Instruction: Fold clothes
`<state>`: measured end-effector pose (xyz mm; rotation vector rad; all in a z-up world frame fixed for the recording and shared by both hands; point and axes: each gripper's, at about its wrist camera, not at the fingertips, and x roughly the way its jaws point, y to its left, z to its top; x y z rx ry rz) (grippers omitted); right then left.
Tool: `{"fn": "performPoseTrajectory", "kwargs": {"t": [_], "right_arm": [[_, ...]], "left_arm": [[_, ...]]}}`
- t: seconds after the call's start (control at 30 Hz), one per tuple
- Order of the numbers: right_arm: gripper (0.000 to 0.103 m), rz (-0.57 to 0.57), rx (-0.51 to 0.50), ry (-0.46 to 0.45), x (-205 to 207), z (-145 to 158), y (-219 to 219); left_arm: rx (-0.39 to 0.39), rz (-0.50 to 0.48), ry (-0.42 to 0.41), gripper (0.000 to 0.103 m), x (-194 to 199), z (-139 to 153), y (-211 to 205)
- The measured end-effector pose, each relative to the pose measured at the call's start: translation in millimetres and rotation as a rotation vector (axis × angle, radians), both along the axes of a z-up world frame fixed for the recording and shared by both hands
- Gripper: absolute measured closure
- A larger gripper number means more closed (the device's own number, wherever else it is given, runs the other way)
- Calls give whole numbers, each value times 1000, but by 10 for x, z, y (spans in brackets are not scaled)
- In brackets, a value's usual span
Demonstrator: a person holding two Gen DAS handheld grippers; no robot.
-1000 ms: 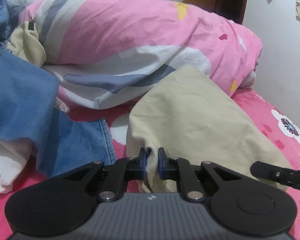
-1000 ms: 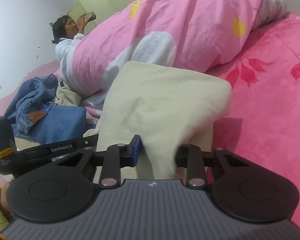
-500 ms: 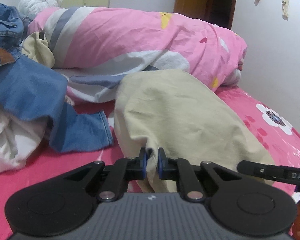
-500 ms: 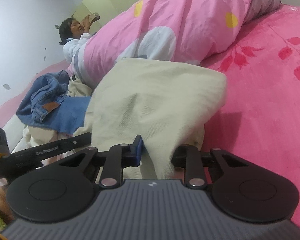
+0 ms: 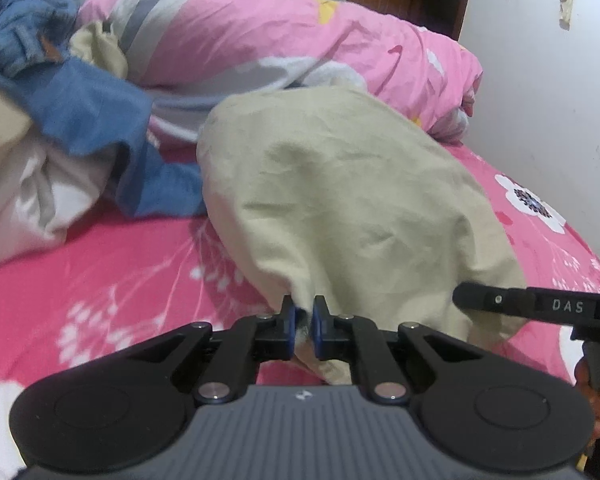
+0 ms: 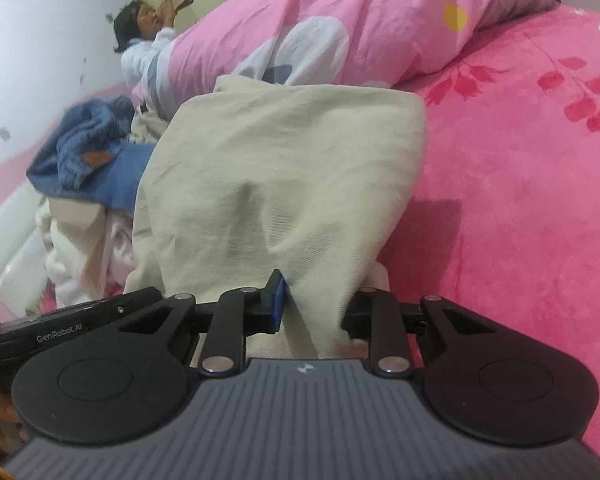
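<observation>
While the left gripper point(image 5: 304, 322) and right gripper point(image 6: 312, 306) each pinched the beige cloth point(image 5: 340, 200), its folds hid the right gripper's far pad.

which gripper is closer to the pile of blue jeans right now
Left. The left gripper grips the beige garment on the side beside the blue jeans; the right gripper grips its far side, with the garment between.

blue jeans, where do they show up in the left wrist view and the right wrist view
Left wrist: blue jeans upper left, left of the beige garment.
Right wrist: blue jeans middle left, left of the beige garment.
Shared landmark: pink quilt behind both.
</observation>
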<state>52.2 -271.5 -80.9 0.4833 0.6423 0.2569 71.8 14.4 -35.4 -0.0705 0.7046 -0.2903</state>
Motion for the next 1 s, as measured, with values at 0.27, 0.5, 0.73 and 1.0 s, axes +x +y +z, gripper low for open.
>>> {"fn": "performPoseTrajectory", "kwargs": {"t": [0.27,0.5,0.73,1.0], "right_arm": [[81,30,-107,28,-115,92,172],[80,52,-160,53,-183,142,254],[69,98,-206,43,-276,245,263],[32,43,-117,-15,-223,415,-10]], "left_arm": [[-32,-19,41,95,-129,-88,151],[-77,-36,76,92,-177,-94,305],[-186,-66,95,79,-88,102,511],[-116,-41,34,49,91,183,406]]}}
